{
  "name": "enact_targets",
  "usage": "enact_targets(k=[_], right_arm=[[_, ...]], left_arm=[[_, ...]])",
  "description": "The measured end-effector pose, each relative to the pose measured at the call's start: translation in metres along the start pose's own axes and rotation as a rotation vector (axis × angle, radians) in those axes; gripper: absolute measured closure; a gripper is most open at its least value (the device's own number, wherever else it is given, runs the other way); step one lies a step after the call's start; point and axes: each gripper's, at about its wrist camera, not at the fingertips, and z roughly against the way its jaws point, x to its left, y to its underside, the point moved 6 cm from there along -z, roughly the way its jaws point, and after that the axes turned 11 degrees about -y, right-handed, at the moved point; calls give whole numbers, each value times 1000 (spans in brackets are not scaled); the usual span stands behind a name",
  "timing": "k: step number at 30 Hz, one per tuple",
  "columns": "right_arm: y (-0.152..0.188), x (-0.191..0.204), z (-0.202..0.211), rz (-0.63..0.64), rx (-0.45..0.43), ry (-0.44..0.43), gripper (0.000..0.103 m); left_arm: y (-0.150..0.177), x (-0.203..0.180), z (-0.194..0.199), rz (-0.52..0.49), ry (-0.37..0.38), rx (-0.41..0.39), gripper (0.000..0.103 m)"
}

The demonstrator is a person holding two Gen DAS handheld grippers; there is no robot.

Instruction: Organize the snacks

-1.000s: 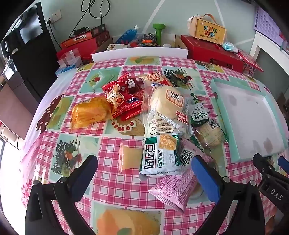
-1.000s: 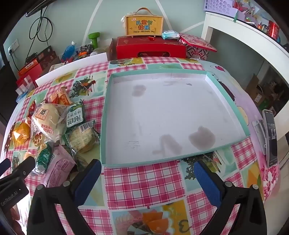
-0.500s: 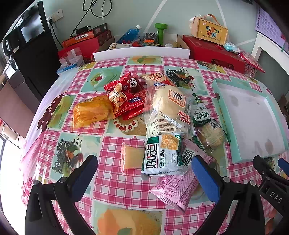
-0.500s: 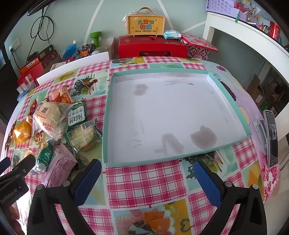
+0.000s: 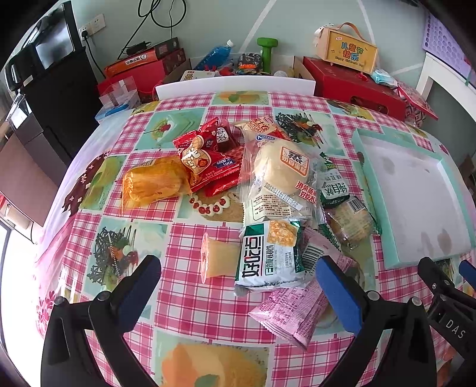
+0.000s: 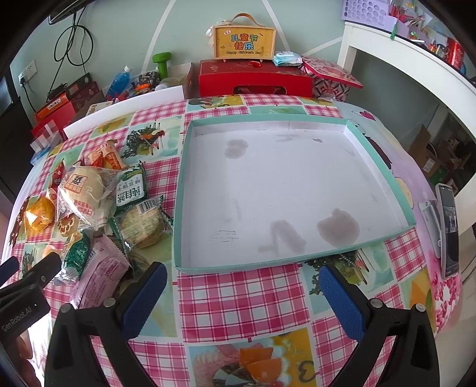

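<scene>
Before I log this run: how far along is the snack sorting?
Nothing is done yet: the teal tray holds no snacks. Nothing is in hand either; the left gripper and right gripper are both open. All the packets, including the green-and-white packet and pink packet, are left on the tablecloth.

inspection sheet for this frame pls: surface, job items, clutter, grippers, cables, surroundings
Surface: round table, checked pink cloth.
Job's things: snack packets heaped left of the tray; tray holds no snacks, its floor stained.
Clutter: phone at the table's right edge.
Grippers: left gripper open above the green-white packet; right gripper open before the tray; neither holds anything.
Cables: black cable on the wall.
Surroundings: red boxes, green dumbbell, white shelf.
</scene>
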Motion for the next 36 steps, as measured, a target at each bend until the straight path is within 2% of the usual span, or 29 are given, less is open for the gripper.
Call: enact_targets(k=[36], right_arm=[[0,1,0,-1,3,0,0]], left_arm=[[2,-2,-1,5,-9,15,0]])
